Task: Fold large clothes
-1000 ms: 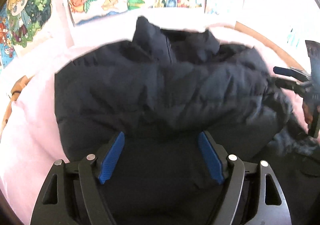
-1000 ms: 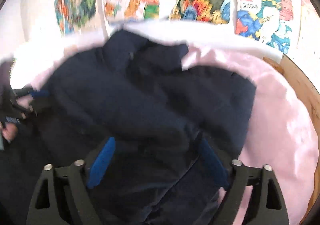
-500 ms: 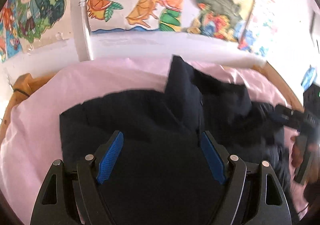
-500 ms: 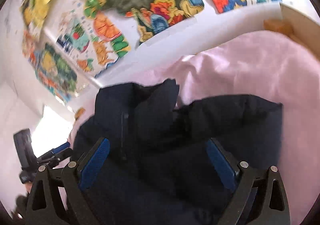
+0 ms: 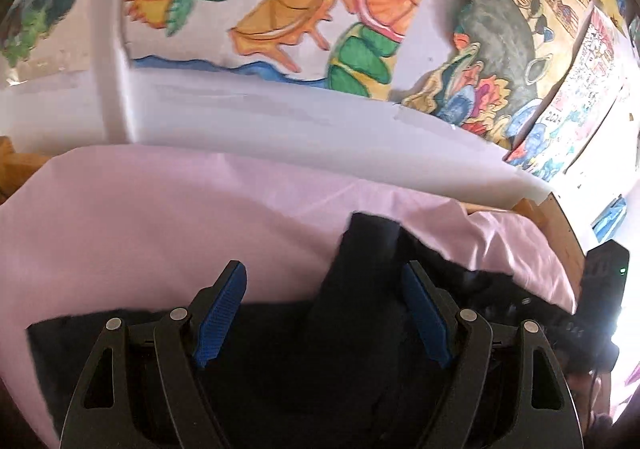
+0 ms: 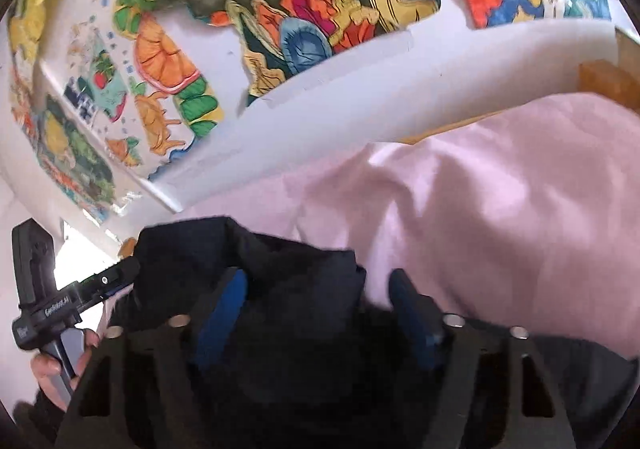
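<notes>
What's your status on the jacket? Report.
Left gripper open over jacket. Right gripper jaws just closing, jacket between them, grip unclear. Nothing blocking on pink sheet.

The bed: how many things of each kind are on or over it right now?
Dark navy jacket: 1
Pink bedsheet: 1
Hand-held grippers: 2, the left hand-held gripper and the right hand-held gripper
Total: 4
</notes>
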